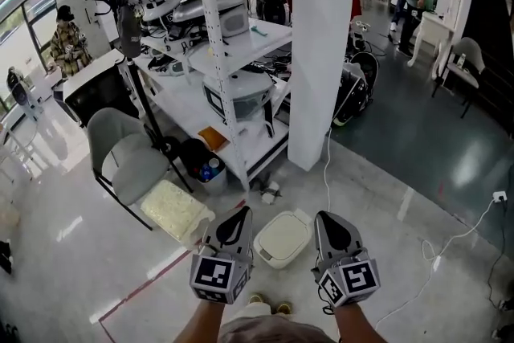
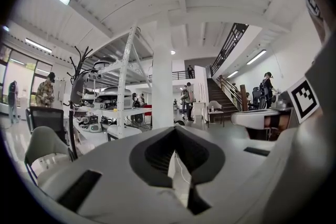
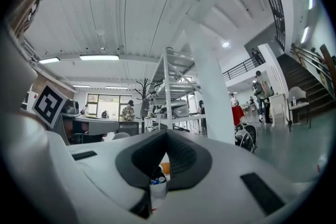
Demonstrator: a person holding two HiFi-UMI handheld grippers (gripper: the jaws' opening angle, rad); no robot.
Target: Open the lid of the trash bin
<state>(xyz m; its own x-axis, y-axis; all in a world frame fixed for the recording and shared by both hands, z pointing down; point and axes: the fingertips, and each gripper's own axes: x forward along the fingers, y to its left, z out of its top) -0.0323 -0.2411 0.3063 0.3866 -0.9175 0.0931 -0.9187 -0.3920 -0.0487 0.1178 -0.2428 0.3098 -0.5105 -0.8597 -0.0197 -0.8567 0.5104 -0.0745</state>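
Note:
The trash bin (image 1: 283, 238) is small and white with a rounded square lid lying flat and closed; it stands on the grey floor just ahead of the person's feet. In the head view my left gripper (image 1: 238, 218) hovers above the floor at the bin's left side, and my right gripper (image 1: 325, 221) hovers at its right side. Neither touches the bin. Both pairs of jaws meet at the tips with nothing between them. The left gripper (image 2: 175, 131) and the right gripper (image 3: 167, 136) point out level into the room in their own views, and the bin does not show there.
A white metal shelf rack (image 1: 218, 52) full of equipment stands ahead, with a white pillar (image 1: 321, 44) to its right. A grey chair (image 1: 120, 157) and a yellow cushion (image 1: 173, 207) lie left of the bin. A white cable (image 1: 450, 241) runs over the floor at right.

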